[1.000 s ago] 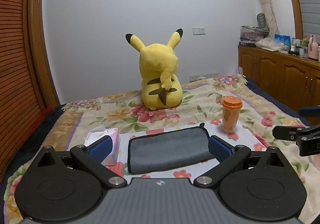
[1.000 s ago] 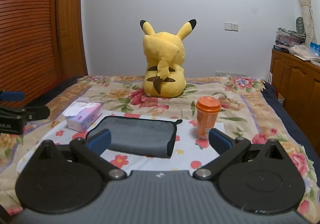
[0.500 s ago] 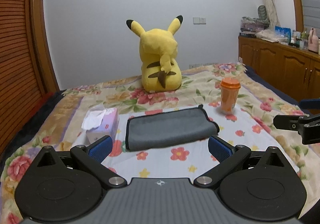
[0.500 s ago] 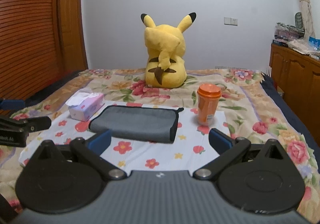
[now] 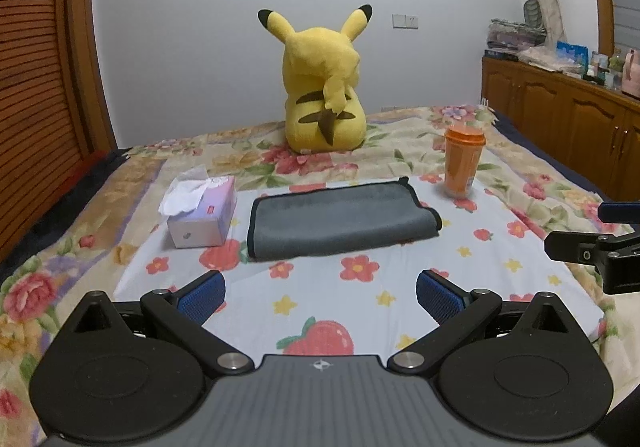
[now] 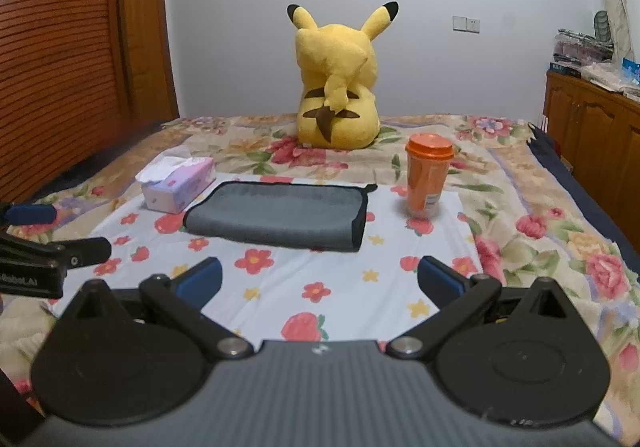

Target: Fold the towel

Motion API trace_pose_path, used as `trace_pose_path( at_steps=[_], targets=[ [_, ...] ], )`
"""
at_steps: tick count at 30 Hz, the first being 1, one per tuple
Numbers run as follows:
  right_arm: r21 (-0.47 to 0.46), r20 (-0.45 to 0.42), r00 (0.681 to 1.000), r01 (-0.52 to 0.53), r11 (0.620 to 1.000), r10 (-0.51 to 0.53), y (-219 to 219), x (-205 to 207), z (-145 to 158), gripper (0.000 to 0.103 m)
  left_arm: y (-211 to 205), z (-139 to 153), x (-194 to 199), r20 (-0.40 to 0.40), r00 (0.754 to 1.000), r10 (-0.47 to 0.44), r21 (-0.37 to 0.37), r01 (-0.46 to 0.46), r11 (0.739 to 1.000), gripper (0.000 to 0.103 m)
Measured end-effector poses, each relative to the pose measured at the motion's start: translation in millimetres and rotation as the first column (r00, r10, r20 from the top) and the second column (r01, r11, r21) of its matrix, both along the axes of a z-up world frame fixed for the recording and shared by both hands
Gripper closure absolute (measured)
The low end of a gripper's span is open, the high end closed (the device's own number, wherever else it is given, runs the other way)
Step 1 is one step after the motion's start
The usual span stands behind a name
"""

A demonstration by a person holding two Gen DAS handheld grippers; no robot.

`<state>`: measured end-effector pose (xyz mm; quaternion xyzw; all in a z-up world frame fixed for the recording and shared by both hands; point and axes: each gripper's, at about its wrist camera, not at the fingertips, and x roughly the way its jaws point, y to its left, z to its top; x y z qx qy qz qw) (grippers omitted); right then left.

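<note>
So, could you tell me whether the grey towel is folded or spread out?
Folded: the grey towel lies as a compact, thick rectangle showing doubled layers at its right edge.

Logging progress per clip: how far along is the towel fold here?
Done, it seems: the grey towel lies as a flat folded rectangle on the flowered cloth, between the tissue box and the orange cup. In hand: nothing; the left claw and right claw are both open, short of the towel. Left: perhaps another fold; I cannot tell.
</note>
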<state>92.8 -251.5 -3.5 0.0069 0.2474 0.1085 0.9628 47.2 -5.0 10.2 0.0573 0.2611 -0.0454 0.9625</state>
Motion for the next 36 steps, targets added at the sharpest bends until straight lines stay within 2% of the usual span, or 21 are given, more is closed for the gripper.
trace_pose_path(
  at_steps=[6,14,22,36],
  targets=[
    [-0.004,-0.027,1.000,-0.008,1.000,0.008,4,-1,-13,0.000,-1,-14,1,-0.027,1.000,0.002,-0.013,-0.003,1.000,0.000],
    [-0.020,-0.058,0.998,0.001,1.000,-0.002,5,3,-29,0.000,-2,-32,4,-0.050,0.999,0.009,0.005,-0.009,1.000,0.000],
    [-0.021,-0.078,0.997,0.021,1.000,-0.023,3,5,-34,0.000,6,-46,1,-0.063,0.998,0.024,-0.014,-0.025,1.000,0.000],
    [-0.031,-0.062,0.997,0.046,0.998,-0.048,0,1,-33,0.000,7,-40,-13,0.008,0.999,0.034,-0.013,-0.034,0.999,0.000]
  ],
)
